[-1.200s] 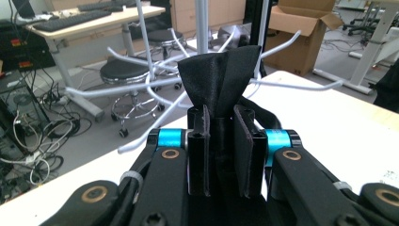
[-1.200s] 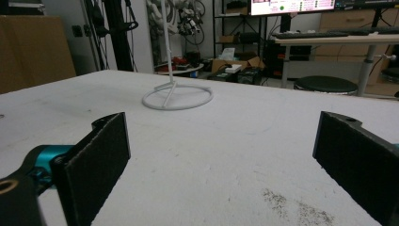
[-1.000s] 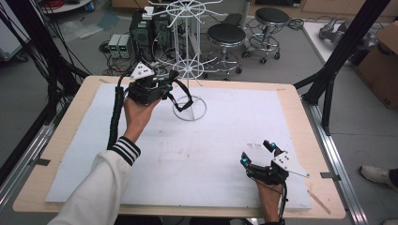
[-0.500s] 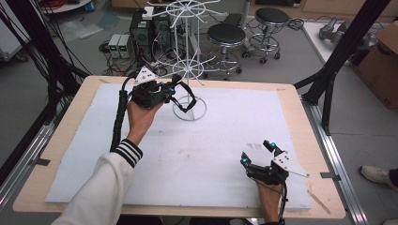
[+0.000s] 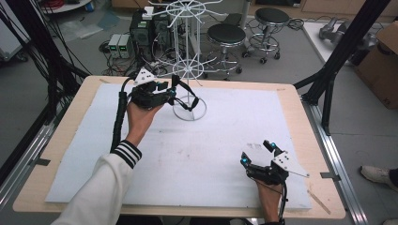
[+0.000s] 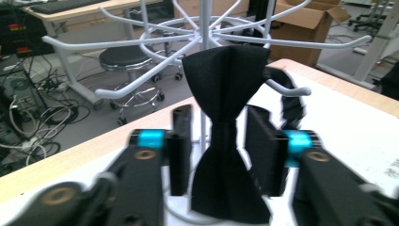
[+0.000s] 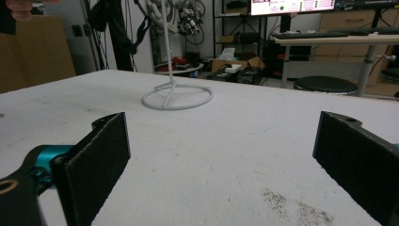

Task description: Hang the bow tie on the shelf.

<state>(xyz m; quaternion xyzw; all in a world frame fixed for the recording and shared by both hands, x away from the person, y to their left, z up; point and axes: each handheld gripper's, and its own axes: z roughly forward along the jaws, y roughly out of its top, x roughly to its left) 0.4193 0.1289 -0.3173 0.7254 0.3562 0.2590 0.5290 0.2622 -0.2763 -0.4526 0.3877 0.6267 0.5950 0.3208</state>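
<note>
Fingers (image 6: 181,150) flanking bow tie (image 6: 226,136) (knot-level)

Overhead view looks forward; both low tongs-mounted views share the white rack (image 5: 187,65).

- The bow tie (image 6: 229,136) hides the lower part of the white wire stand's (image 6: 205,28) pole in the left gripper view, and its bottom edge is blurred.
- The left gripper (image 6: 219,150) is smeared there; whether its pads touch the knot cannot be told.
- In the high view, the tie (image 5: 187,99) is too small to make out.
- The right gripper view crops the stand's (image 7: 177,96) top at the edge.
- The right gripper's (image 7: 221,155) right jaw is cut off too.
</note>
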